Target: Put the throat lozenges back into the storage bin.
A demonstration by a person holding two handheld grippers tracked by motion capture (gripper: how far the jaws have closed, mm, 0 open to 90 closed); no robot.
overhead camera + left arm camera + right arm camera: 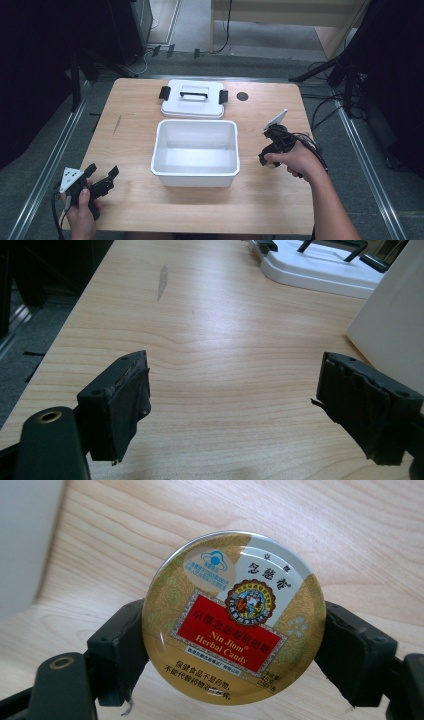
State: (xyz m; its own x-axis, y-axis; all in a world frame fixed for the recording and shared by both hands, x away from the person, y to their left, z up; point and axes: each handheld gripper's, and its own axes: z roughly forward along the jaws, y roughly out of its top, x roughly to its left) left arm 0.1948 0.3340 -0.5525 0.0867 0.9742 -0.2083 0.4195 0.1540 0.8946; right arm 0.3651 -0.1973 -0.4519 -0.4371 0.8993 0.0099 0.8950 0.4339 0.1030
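A round gold candy tin (234, 617) with a red label sits clamped between the black jaws of my right gripper (234, 645), just above the wooden table. In the high view that right gripper (270, 159) hovers to the right of an empty white bin (195, 152); the tin itself is hidden there by the hand. My left gripper (102, 179) rests near the table's front left corner, jaws wide apart with nothing between them. In the left gripper view the left gripper (232, 405) faces bare wood, with the bin's wall (395, 325) at the right.
A white lid (193, 99) with a black handle and black side clips lies flat behind the bin. A small dark round spot (242, 96) marks the table to the right of the lid. The table's edges drop to grey floor with cables and stands.
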